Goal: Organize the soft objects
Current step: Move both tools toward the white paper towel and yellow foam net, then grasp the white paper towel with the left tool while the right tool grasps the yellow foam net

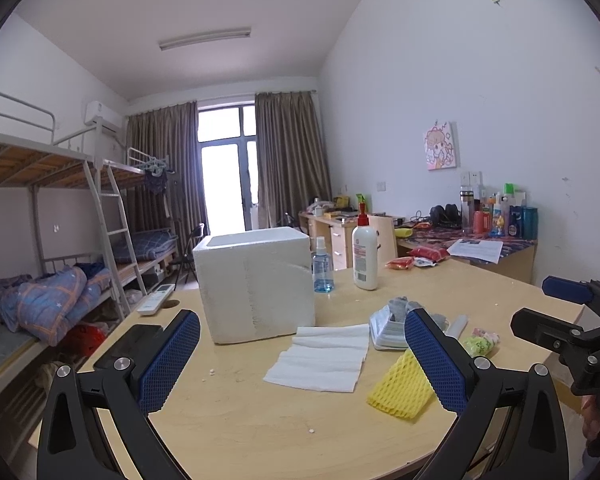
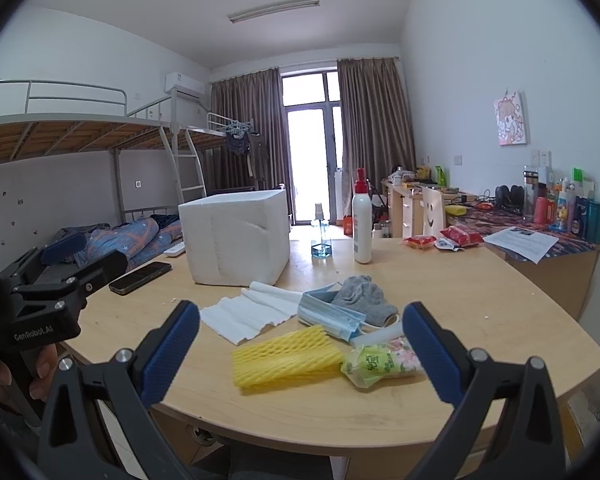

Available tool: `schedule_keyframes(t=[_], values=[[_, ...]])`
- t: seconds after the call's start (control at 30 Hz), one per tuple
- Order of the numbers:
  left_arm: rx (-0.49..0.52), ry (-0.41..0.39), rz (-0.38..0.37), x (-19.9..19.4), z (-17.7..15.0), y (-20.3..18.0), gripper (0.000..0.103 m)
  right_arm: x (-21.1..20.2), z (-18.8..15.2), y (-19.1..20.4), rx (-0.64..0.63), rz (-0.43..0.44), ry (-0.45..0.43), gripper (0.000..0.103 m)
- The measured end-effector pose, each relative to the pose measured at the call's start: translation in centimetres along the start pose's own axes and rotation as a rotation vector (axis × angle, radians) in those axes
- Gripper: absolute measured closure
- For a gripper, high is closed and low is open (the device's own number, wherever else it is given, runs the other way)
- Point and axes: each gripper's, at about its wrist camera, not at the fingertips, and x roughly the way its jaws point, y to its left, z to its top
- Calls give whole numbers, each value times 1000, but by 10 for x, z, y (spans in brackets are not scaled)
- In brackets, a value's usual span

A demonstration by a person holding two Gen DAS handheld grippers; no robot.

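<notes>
One phone (image 2: 141,277) lies at the table's (image 2: 480,320) left edge, then one white foam box (image 2: 236,238). In front of it, left to right: one folded paper towel (image 2: 246,312), one yellow foam net sleeve (image 2: 286,356), one blue face mask (image 2: 330,316) under one grey sock (image 2: 362,296), one tissue packet (image 2: 380,364). Two bottles stand behind. My left gripper (image 1: 302,360) and right gripper (image 2: 300,350) both hover with fingers wide apart, holding nothing. Bare table lies along the near edge.

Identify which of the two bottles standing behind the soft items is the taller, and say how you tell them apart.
The white bottle with the red nozzle; the other, a clear spray bottle holding blue liquid, is shorter.
</notes>
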Motion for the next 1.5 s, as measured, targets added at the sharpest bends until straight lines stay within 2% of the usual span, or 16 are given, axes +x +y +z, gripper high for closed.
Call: schedule_keyframes(t=[0.5, 0.87, 1.03, 1.17, 1.3, 1.5], values=[[-3, 57, -23, 24, -3, 2, 1, 22, -3, -5, 2, 5, 46, 0], [-50, 208, -91, 60, -19, 9, 1, 48, -16, -11, 20, 33, 123, 0], [-48, 252, -71, 73, -25, 7, 1, 56, -18, -13, 14, 40, 153, 0], [-46, 285, -85, 84, -29, 7, 1, 66, -20, -10, 10, 63, 178, 0], [13, 306, -61, 95, -29, 1, 1, 75, -20, -7, -3, 98, 197, 0], [-23, 382, -167, 118, -27, 11, 1, 85, -23, -2, -28, 162, 238, 0]])
